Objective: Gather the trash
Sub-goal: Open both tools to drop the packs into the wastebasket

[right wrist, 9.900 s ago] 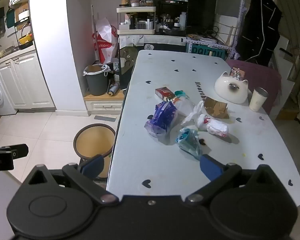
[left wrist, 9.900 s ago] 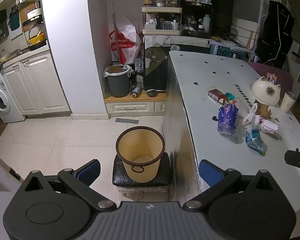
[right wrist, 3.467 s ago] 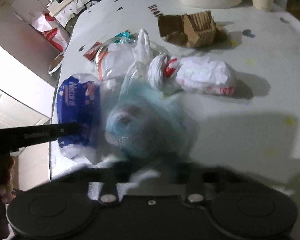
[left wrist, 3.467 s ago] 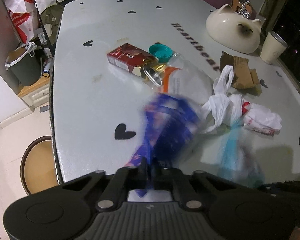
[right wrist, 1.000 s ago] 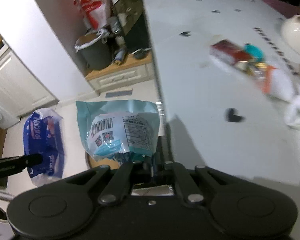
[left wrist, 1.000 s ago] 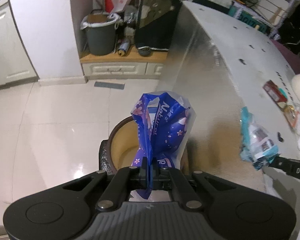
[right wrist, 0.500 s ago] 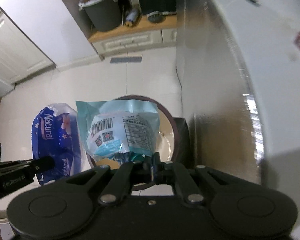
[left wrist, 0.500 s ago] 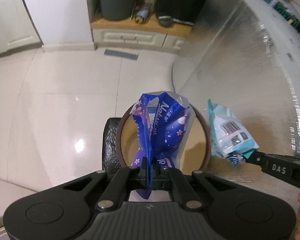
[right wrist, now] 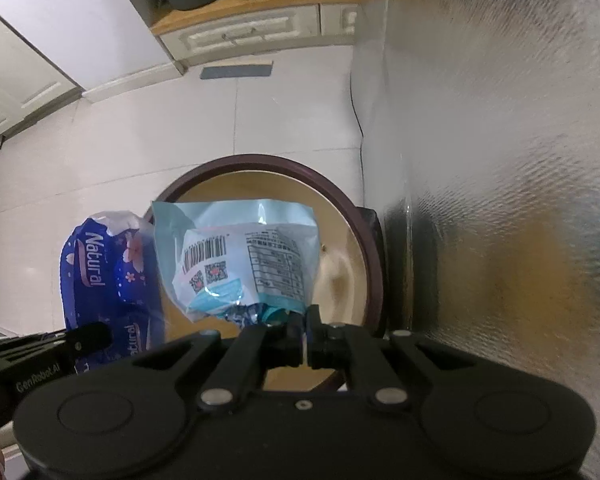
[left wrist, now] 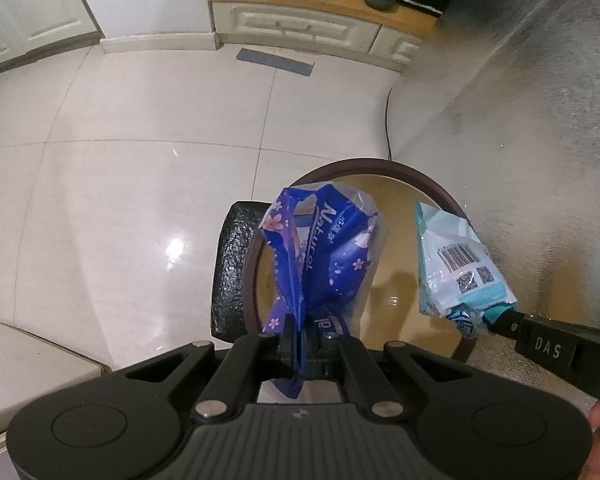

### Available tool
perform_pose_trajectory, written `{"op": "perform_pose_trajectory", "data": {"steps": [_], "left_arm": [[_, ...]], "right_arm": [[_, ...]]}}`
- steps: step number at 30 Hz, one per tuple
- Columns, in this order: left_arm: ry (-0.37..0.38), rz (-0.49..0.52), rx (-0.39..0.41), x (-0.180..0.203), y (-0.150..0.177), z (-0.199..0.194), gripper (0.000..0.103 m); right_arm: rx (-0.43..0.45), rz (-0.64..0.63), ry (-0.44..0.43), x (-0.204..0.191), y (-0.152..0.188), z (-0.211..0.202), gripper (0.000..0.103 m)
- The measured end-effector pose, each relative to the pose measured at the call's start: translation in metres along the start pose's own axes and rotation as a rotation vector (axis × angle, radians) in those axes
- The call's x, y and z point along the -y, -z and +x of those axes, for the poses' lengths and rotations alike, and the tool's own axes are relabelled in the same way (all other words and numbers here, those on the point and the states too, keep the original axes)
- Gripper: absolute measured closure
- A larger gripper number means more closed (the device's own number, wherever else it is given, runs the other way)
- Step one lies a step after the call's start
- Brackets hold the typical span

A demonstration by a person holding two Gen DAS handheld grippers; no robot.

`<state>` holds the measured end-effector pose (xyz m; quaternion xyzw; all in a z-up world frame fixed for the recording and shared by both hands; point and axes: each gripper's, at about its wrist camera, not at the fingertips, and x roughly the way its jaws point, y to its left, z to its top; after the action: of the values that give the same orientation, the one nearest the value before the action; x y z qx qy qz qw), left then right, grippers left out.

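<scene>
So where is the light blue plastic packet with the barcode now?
The light blue plastic packet hangs from the right hand-held gripper above the round tan bin with a dark brown rim, right of the dark blue flowered bag.

Glossy white floor tiles [left wrist: 140, 184] throw back a bright glare. The blue wrapper [left wrist: 324, 264] is shiny, crinkled plastic film, and so is the teal packet [right wrist: 244, 264]. The bin [right wrist: 340, 256] looks smooth plastic, tan inside with a dark rim. Matt black plastic on the left gripper [left wrist: 300, 344]. The counter [right wrist: 500, 160] side is dimpled, silvery.
</scene>
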<state>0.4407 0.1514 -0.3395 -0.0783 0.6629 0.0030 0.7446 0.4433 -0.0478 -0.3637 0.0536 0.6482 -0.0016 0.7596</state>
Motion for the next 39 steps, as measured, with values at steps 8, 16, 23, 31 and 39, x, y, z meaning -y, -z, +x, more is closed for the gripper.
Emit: {"op": "perform_pose_trajectory", "data": {"steps": [8,16,23,31,39], "left_arm": [[0.015,0.018,-0.024,0.003,-0.012,0.022,0.096],[-0.006,0.033,-0.063,-0.003,-0.011,0.03,0.063],[-0.009,0.044,-0.074,-0.001,-0.008,0.028,0.051],[-0.014,0.057,-0.065,-0.001,-0.002,0.02,0.045],[-0.017,0.072,-0.042,-0.005,0.007,-0.002,0.027]], "right_arm": [[-0.033,0.052,-0.028,0.006,-0.002,0.02,0.101],[-0.058,0.062,-0.032,0.004,0.004,0.028,0.079],[-0.058,0.032,-0.034,0.002,0.009,0.025,0.075],[-0.032,0.02,-0.029,0.005,0.013,0.016,0.072],[-0.001,-0.014,0.01,0.008,0.023,-0.008,0.052]]}}
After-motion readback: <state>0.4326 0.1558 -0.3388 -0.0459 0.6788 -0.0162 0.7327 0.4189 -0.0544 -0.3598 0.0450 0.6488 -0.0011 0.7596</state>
